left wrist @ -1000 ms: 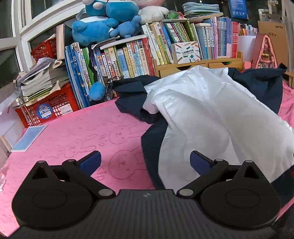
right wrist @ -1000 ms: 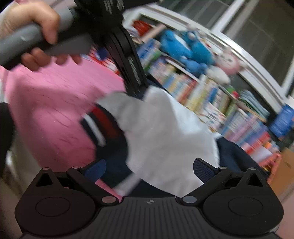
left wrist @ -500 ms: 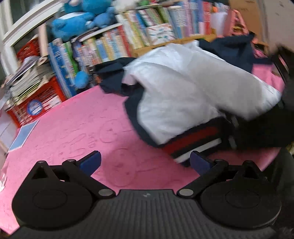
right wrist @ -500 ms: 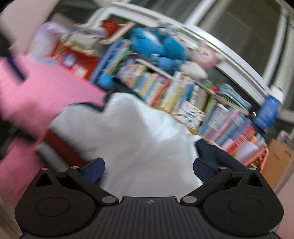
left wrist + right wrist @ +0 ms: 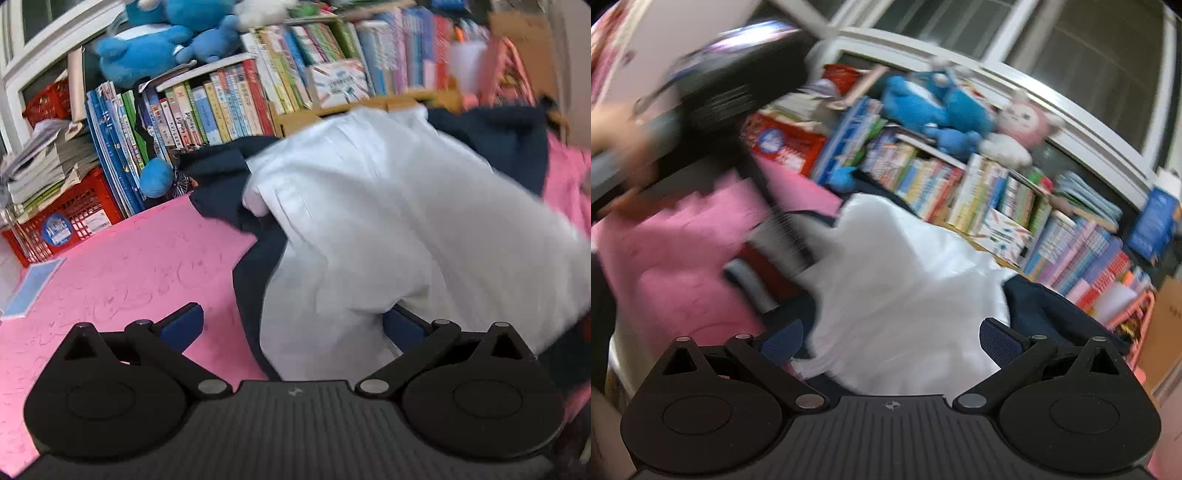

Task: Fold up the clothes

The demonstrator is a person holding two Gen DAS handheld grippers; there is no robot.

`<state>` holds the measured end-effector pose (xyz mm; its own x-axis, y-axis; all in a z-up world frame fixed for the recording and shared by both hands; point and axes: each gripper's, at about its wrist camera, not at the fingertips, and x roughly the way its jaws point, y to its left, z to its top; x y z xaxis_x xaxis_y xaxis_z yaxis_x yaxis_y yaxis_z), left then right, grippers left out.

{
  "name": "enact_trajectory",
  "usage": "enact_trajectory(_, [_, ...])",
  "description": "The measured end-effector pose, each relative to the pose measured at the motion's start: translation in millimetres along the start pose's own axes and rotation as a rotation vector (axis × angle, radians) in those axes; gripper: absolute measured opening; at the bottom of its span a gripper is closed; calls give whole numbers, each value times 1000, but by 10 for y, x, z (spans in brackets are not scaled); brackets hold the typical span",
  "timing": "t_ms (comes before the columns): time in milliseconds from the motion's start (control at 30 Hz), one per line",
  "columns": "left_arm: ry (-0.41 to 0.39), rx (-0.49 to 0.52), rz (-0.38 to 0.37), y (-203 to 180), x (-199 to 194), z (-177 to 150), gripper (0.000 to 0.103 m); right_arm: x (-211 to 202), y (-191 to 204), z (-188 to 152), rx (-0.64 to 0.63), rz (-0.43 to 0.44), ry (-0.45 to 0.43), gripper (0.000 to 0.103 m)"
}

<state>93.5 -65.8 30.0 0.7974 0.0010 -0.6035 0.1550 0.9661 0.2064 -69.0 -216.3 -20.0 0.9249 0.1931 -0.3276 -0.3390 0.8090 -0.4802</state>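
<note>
Covering most of the frame, a pink table (image 5: 122, 266) carries a crumpled garment (image 5: 388, 229), its white lining turned outward and navy fabric showing along the left edge and at the upper right of the left wrist view. The garment lies heaped at the centre and right of the frame, its near edge running down between the two fingers of the left gripper (image 5: 291, 326), whose jaws stand wide apart with nothing clamped. Behind the table, a row of books (image 5: 229, 107) fills the upper part of the frame, with blue plush toys (image 5: 159, 48) on top and a red crate (image 5: 62, 225) at the left edge. A light blue card (image 5: 31, 290) lies flat on the table at the far left. In the right wrist view, the right gripper (image 5: 890, 341) also stands spread open over the white cloth, gripping nothing. A blurred red and white striped band (image 5: 757, 266) of the garment shows at centre left of that view, beneath the blurred left gripper and the hand (image 5: 620, 147) holding it in the upper left.
</note>
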Motion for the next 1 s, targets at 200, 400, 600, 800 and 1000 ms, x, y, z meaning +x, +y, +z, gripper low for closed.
enact_trajectory(200, [-7,41,45,-59,100,110,103,131,301,50,-58,30,22,103])
enact_trajectory(400, [-36,22,65,-16,58,196,103,260,500,62,-151,-40,26,102])
enact_trajectory(600, [-115,116,104,-21,-299,53,103,549,-12,113,92,-129,89,73])
enact_trajectory(800, [-104,159,9,-139,-609,-175,103,614,-533,273,305,-125,56,53])
enact_trajectory(1000, [-126,209,-8,-482,-580,-160,103,491,-767,449,324,-155,-19,41])
